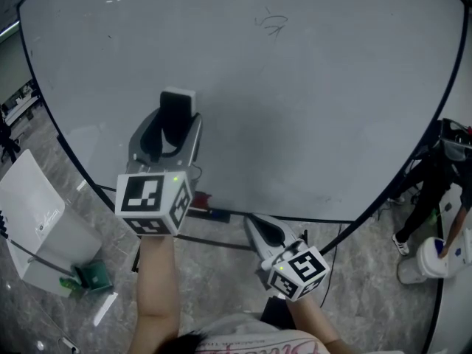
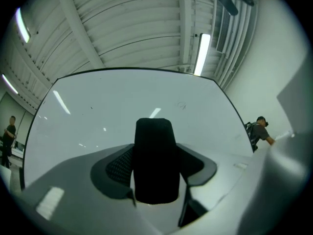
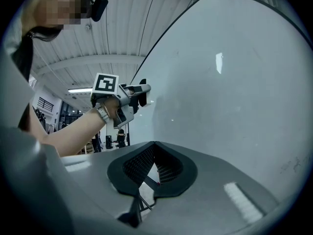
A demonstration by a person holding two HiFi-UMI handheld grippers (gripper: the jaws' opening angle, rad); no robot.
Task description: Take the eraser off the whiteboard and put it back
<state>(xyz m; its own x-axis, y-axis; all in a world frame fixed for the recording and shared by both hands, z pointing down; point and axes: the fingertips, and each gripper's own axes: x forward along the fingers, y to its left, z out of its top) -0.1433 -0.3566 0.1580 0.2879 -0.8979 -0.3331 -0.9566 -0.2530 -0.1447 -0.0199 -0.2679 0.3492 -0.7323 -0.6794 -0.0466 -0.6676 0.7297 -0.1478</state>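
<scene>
A large whiteboard [image 1: 295, 109] fills the head view, with a small scribble [image 1: 271, 24] near its top. The eraser [image 1: 177, 115], black felt with a white back, sits between the jaws of my left gripper [image 1: 175, 124], which is shut on it. In the left gripper view the eraser [image 2: 155, 160] stands upright between the pads, with the whiteboard [image 2: 98, 116] close ahead; I cannot tell whether they touch. My right gripper [image 1: 256, 226] hangs low by the board's bottom edge, shut and empty. The right gripper view shows its jaws [image 3: 154, 146] meeting and, beyond them, the left gripper [image 3: 128, 99] with the eraser.
Markers [image 1: 206, 201] lie on the ledge at the board's bottom edge. A white panel [image 1: 37, 212] and a green object [image 1: 92, 275] are on the floor at left. A person [image 1: 435, 190] and a white bucket [image 1: 428, 260] are at right.
</scene>
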